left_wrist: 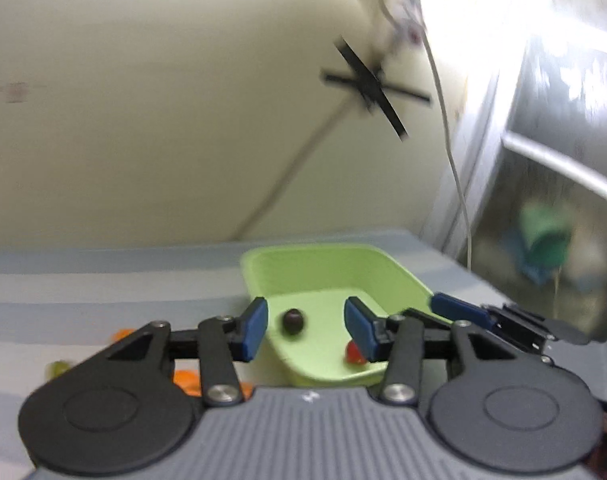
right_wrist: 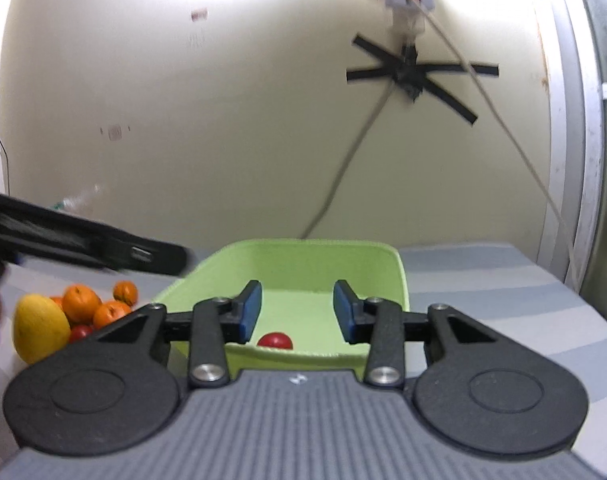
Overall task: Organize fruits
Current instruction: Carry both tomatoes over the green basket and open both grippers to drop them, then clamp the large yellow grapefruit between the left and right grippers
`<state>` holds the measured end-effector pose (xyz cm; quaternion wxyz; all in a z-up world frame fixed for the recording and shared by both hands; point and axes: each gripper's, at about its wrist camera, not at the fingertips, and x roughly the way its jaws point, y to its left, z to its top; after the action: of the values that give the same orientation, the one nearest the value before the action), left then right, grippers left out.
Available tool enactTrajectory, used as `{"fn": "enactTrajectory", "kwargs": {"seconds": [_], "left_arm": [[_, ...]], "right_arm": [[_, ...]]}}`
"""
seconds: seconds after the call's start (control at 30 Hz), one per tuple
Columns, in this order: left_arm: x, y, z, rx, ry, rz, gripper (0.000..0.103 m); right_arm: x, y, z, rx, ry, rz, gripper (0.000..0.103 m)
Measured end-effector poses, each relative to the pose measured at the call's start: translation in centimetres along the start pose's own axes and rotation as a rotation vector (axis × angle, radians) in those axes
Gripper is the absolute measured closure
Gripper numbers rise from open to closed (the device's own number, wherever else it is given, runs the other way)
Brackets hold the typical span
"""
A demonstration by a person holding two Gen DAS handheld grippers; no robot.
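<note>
In the left wrist view my left gripper (left_wrist: pixel 306 330) stands open over the near corner of a light green tray (left_wrist: pixel 323 268). A small dark fruit (left_wrist: pixel 293 321) lies on the tray floor; it shows in the gap and neither pad touches it. A small red fruit (left_wrist: pixel 353 354) lies by the tray's near wall. In the right wrist view my right gripper (right_wrist: pixel 297 316) is open above the tray's (right_wrist: pixel 303 264) near rim, with the red fruit (right_wrist: pixel 275 341) below it, untouched. One blue finger (left_wrist: pixel 457 307) of the right gripper reaches over the tray's right rim.
Left of the tray lies a pile: a yellow mango (right_wrist: pixel 39 328), several oranges (right_wrist: pixel 81 302) and a red fruit (right_wrist: pixel 79 332). A blurred dark finger (right_wrist: pixel 151 254) of the left gripper crosses above them. The striped grey cloth (right_wrist: pixel 483 280) covers the table; a wall with cables stands behind.
</note>
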<state>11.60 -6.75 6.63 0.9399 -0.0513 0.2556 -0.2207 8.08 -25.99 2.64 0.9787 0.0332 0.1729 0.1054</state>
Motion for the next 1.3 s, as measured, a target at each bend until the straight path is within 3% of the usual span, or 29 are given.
{"fn": "enactTrajectory", "kwargs": {"seconds": [0.2,0.4,0.53,0.73,0.9,1.03,1.1,1.17,1.23,1.3], "left_arm": [[-7.4,6.8,-1.9,-0.123,-0.036,0.125,0.059],[-9.5,10.8,-4.7,-0.286,0.014,0.099,0.059],[-9.2,11.6,-5.9,-0.310,0.029,0.069,0.057],[-8.8,12.4,-6.8,-0.339,0.039,0.021,0.049],[-7.9,12.5,-6.6,-0.336,0.048,-0.031,0.042],[-6.8,12.6,-6.5,-0.341,0.066,-0.064,0.041],[-6.4,12.6,-6.7,-0.346,0.079,-0.071,0.040],[-6.3,12.4,-7.0,-0.327,0.075,-0.050,0.043],[-6.7,12.0,-7.0,-0.309,0.061,-0.047,0.052],[-7.1,11.7,-6.9,-0.300,0.064,-0.042,0.054]], "right_arm": [[-2.3,2.1,0.4,0.049,-0.014,0.155,0.059],[-2.4,9.0,-1.1,-0.070,0.086,0.307,0.059],[-1.2,12.4,-1.7,-0.173,0.156,0.293,0.059],[1.1,13.5,-1.6,-0.188,0.257,0.225,0.059],[-0.1,13.7,-0.6,-0.187,0.203,0.297,0.059],[0.9,15.6,-0.4,-0.254,0.219,0.320,0.058],[1.3,16.1,-0.4,-0.258,0.218,0.334,0.048],[1.9,16.5,-0.4,-0.256,0.236,0.360,0.047],[2.6,16.9,-0.7,-0.238,0.293,0.401,0.048],[2.5,17.2,-1.1,-0.234,0.289,0.363,0.051]]}}
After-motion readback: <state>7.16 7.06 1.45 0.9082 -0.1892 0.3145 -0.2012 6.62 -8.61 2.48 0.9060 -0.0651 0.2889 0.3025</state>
